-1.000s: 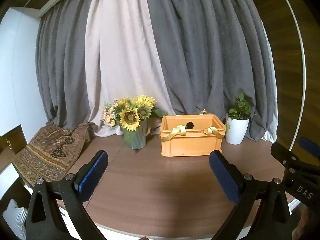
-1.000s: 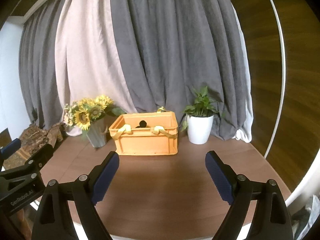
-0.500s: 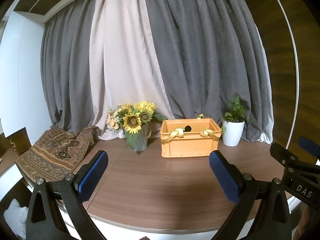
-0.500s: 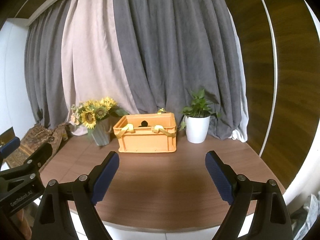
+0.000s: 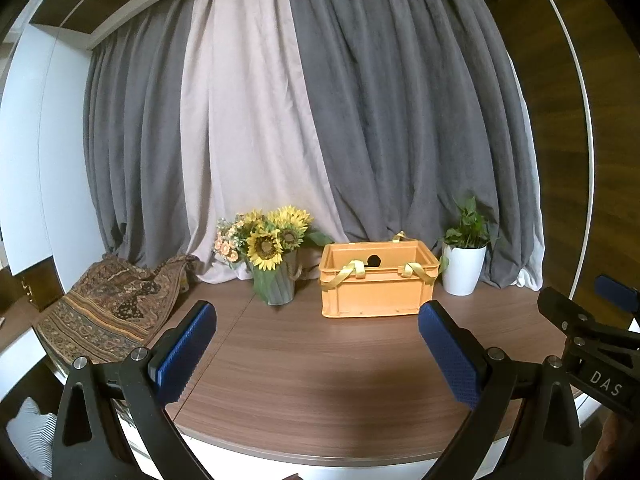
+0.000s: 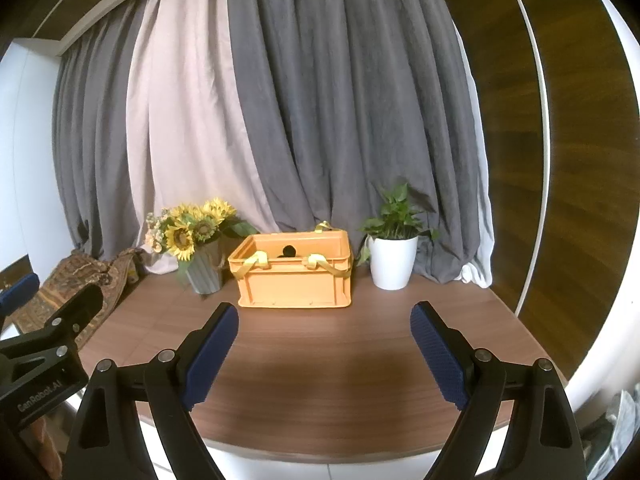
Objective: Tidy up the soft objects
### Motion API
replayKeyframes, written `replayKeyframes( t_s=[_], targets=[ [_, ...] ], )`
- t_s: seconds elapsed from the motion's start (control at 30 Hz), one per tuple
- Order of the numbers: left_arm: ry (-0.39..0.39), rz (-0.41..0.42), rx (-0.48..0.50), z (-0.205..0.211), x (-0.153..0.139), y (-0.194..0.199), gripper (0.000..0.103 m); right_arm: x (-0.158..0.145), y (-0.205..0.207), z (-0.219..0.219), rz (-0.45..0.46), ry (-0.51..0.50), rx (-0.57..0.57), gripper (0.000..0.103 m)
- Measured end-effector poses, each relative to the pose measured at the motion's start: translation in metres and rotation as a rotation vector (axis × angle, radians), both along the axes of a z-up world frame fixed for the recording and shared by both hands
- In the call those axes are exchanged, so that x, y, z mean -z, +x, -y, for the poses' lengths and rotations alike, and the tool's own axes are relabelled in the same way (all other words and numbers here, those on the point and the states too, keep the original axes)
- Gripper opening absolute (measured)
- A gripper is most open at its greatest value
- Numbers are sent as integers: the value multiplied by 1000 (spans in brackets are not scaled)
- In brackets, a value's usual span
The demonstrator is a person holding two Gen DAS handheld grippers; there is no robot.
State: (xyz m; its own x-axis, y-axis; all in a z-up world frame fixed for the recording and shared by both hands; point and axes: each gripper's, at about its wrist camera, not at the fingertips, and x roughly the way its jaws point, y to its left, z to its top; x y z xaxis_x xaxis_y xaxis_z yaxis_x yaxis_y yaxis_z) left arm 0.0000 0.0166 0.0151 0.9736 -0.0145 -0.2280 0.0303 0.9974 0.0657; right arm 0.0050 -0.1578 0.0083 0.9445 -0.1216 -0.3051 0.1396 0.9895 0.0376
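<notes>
An orange plastic crate [image 5: 376, 288] [image 6: 294, 276] stands at the back of the wooden table [image 5: 312, 364] [image 6: 324, 364]. Yellow straps [image 5: 348, 272] [image 6: 256, 262] hang over its front rim, and a small dark thing [image 5: 374, 260] [image 6: 288, 251] shows inside. My left gripper [image 5: 316, 352] is open over the near table edge, well short of the crate, with nothing between its blue pads. The right gripper [image 6: 324, 352] is also open and empty, at the same distance. Each tool's side shows in the other's view.
A vase of sunflowers [image 5: 272, 256] [image 6: 196, 248] stands left of the crate, a white potted plant [image 5: 464, 268] [image 6: 392, 256] to its right. A patterned brown cloth [image 5: 108, 312] [image 6: 72, 284] drapes at the far left. Grey and pale curtains [image 5: 320, 120] hang behind.
Both grippers have drawn back from the crate, which now looks smaller and farther off, and more of the table's near edge shows. Both stayed open.
</notes>
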Motion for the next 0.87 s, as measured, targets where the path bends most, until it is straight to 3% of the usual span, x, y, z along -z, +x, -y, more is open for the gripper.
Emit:
replayKeyframes(
  t_s=[0.87],
  targets=[
    [7, 17, -10, -2, -1, 0, 103, -1, -3, 2, -1, 2, 7, 89]
  ],
)
